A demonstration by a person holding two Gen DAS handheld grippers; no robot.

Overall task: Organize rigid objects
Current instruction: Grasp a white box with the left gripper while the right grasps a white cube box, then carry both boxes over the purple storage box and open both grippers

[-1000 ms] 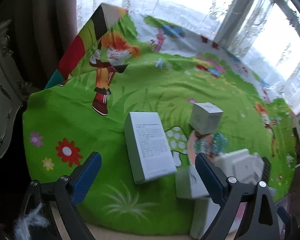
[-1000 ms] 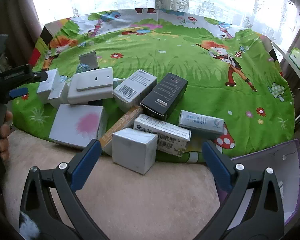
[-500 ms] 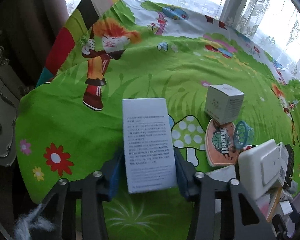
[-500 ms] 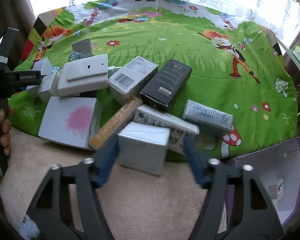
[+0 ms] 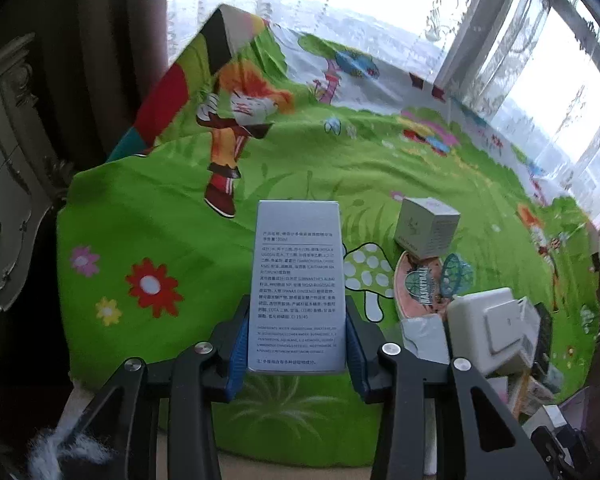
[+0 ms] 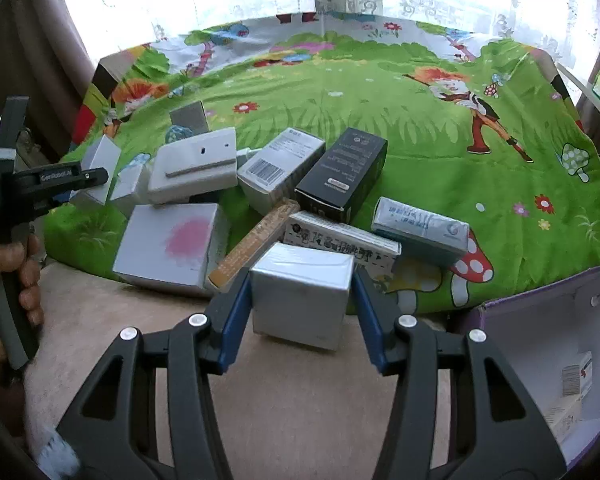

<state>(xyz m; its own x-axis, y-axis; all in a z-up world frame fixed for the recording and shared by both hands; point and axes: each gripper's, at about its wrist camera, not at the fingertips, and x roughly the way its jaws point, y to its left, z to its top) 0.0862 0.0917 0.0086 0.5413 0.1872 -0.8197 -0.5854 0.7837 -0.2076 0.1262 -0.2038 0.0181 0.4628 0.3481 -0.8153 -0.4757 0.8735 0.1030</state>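
In the left wrist view a tall white box with small printed text stands between my blue pads. The left gripper is closing, and both pads press on the box's lower sides. In the right wrist view a white cube box sits at the near edge of the pile, half on the beige surface. The right gripper is closing around it, with its pads against both side faces. A hand holds the left gripper's handle at the far left.
On the green cartoon cloth lie a black box, a barcode box, a pink-spotted white box, a long orange box and a blue-white box. A purple-edged open box stands right. A small cube box lies right of the tall box.
Both grippers went from wide open to closed around their boxes. The left one moved up to the tall white box, which now lines up straight between its pads.
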